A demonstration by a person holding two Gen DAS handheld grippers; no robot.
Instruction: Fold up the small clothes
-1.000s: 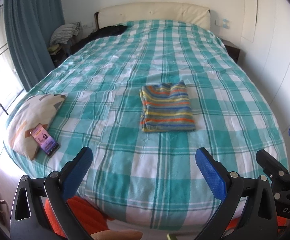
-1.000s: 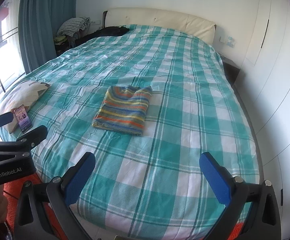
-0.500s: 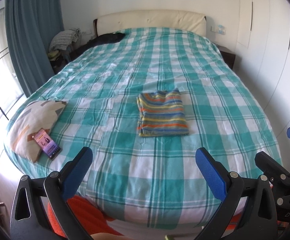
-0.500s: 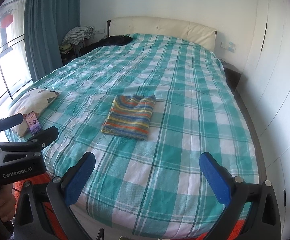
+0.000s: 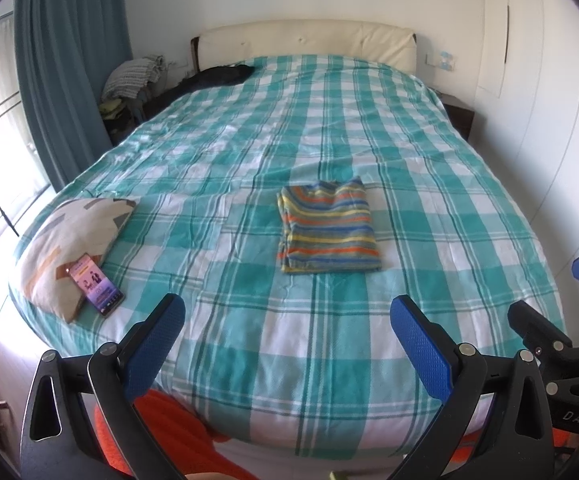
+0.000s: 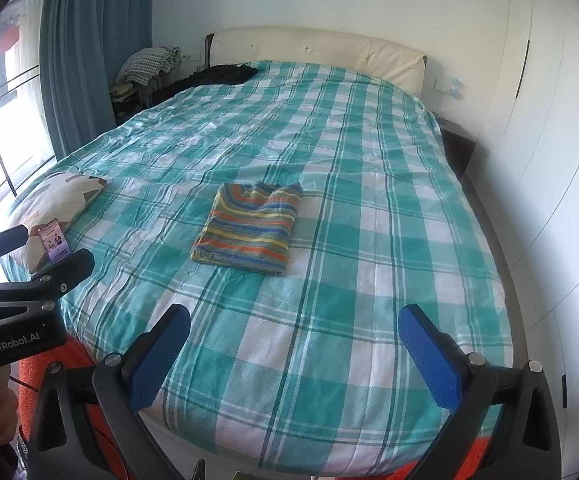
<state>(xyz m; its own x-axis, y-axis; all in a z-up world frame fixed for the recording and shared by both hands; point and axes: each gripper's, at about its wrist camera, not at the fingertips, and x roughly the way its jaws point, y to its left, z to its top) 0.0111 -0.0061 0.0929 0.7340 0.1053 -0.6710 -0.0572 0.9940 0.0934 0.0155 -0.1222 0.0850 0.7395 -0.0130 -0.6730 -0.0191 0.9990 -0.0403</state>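
Since a second ago, we have drawn both grippers back from the bed (image 5: 329, 128), so the folded striped garment (image 5: 328, 229) now sits farther from us. We hold our left gripper (image 5: 289, 344) beyond the foot edge of the bed, its blue fingers spread wide apart with nothing between them. Our right gripper (image 6: 295, 354) hangs off the same foot edge, its jaws equally far apart and empty. We see the garment lying flat near the middle of the bed, well apart from both grippers. At the bed's left edge lies a patterned pillow (image 5: 69, 236), with a phone (image 5: 96, 284) resting against it, screen lit.
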